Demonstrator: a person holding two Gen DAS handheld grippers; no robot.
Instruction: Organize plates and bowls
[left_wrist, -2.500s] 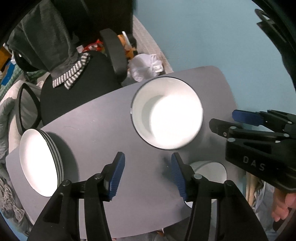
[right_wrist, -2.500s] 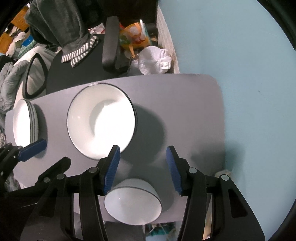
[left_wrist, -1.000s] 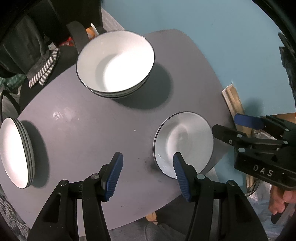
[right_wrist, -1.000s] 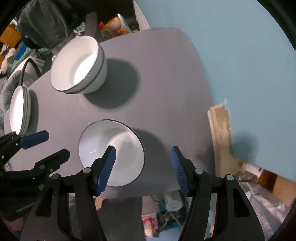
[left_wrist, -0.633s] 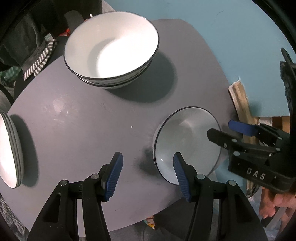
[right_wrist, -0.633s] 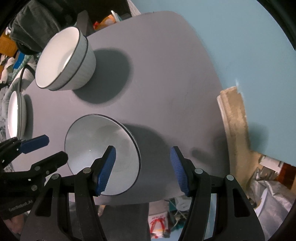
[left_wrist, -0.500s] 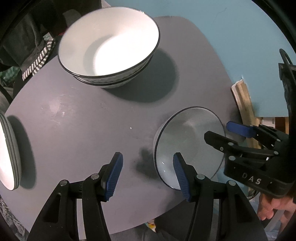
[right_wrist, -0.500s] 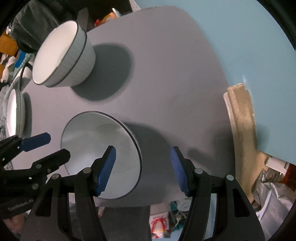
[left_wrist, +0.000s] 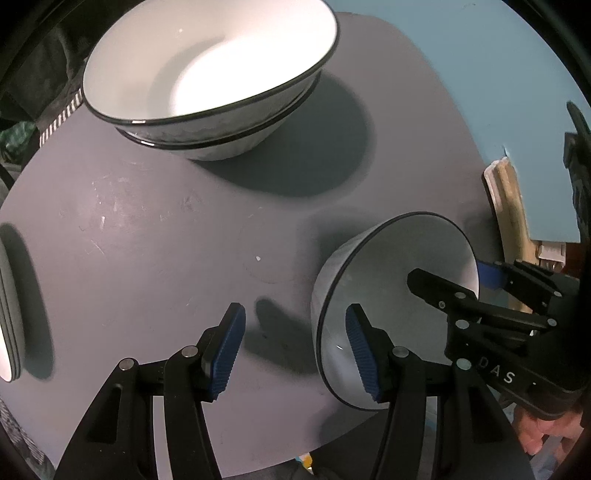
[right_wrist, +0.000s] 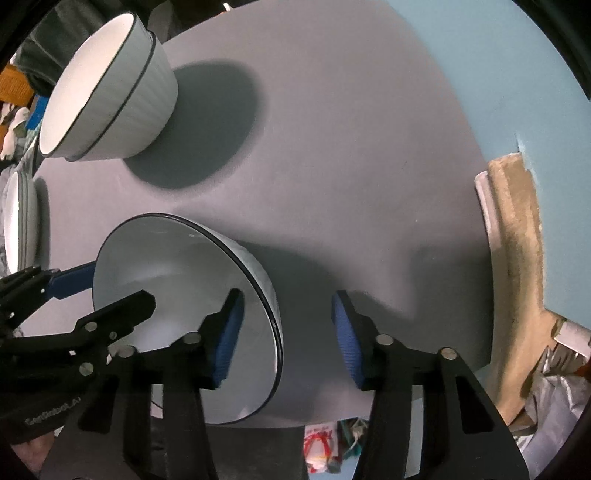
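Note:
A single white bowl with a dark rim (left_wrist: 399, 273) (right_wrist: 173, 280) stands near the front edge of the grey table (left_wrist: 147, 229) (right_wrist: 351, 166). My left gripper (left_wrist: 295, 350) is open and straddles its left rim, one finger inside, one outside. My right gripper (right_wrist: 284, 336) is open and straddles its right rim the same way. A stack of two larger white bowls (left_wrist: 210, 70) (right_wrist: 107, 92) stands at the back. A stack of white plates (left_wrist: 9, 306) (right_wrist: 20, 221) sits at the far left.
The table's front edge is just below both grippers. A light blue wall (right_wrist: 498, 74) lies past the table on the right, with a tan strip (right_wrist: 517, 258) and clutter below. A dark chair with clothes (left_wrist: 44, 55) stands behind the table.
Both grippers have dropped low and moved in on the single bowl. Each now has a finger inside its rim. The bowl stack and plates have not moved.

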